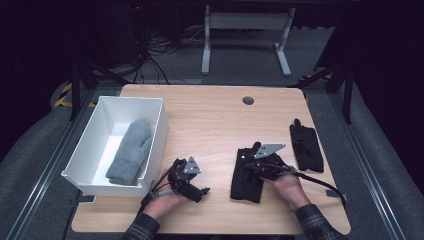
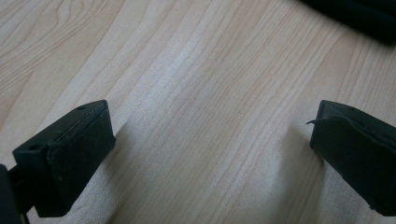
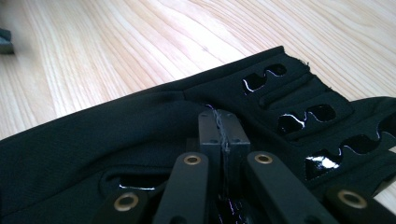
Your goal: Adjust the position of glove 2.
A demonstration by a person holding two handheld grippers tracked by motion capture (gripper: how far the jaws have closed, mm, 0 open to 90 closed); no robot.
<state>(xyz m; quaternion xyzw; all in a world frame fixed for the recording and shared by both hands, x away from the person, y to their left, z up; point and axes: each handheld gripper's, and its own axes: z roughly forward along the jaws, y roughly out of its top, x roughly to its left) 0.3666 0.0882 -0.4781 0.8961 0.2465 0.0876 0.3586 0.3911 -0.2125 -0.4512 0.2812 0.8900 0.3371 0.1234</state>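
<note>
Black glove (image 3: 140,126) lies pinched between the clenched right gripper (image 3: 219,122) jaws; left gripper (image 2: 210,144) jaws released.

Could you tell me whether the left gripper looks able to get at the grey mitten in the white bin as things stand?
Probably yes. The left gripper is open over bare table beside the white bin, which is open-topped, and nothing covers the grey mitten. It would have to lift over the near wall.
</note>
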